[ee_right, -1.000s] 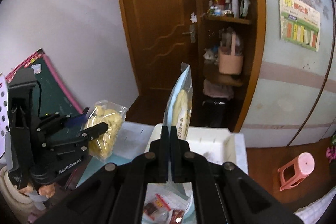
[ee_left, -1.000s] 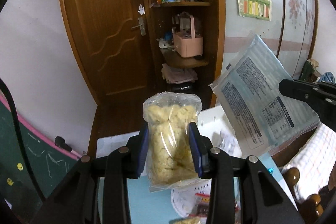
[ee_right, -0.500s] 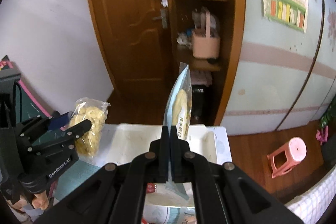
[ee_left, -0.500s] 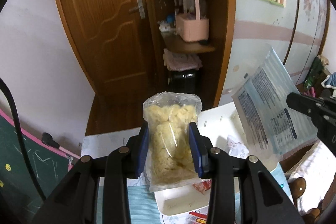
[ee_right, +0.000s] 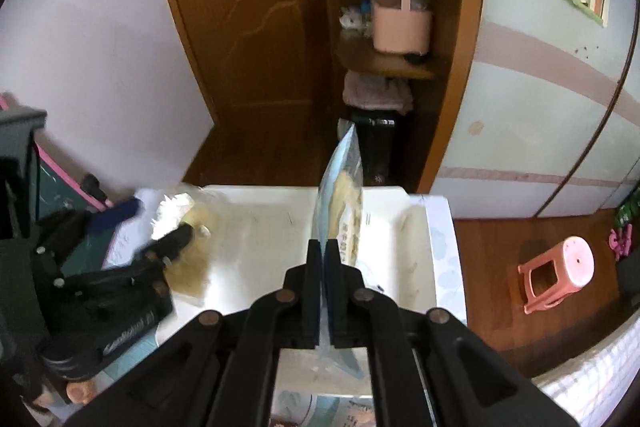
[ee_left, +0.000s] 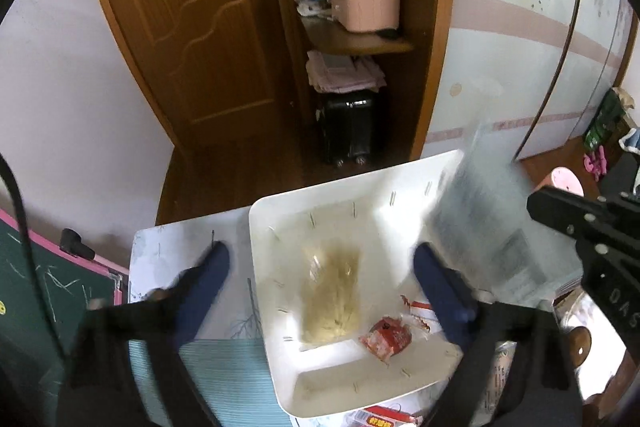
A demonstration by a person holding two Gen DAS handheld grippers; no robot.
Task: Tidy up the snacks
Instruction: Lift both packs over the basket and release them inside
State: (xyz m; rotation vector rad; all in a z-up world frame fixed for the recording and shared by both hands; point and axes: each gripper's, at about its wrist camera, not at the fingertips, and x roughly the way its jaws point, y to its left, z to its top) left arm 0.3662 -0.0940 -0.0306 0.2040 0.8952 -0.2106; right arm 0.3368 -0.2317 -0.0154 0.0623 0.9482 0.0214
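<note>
The white tray (ee_left: pixel 276 223) is sitting on the table (ee_left: pixel 168 247) under both my grippers. My left gripper (ee_left: pixel 320 267) is opening wide, and the clear bag of yellow snacks (ee_left: pixel 332 291) is dropping free into the tray beside a small red packet (ee_left: pixel 386 341). My right gripper (ee_right: pixel 323 247) is pinching the pale blue snack bag (ee_right: pixel 340 187), and its fingers are starting to open.
</note>
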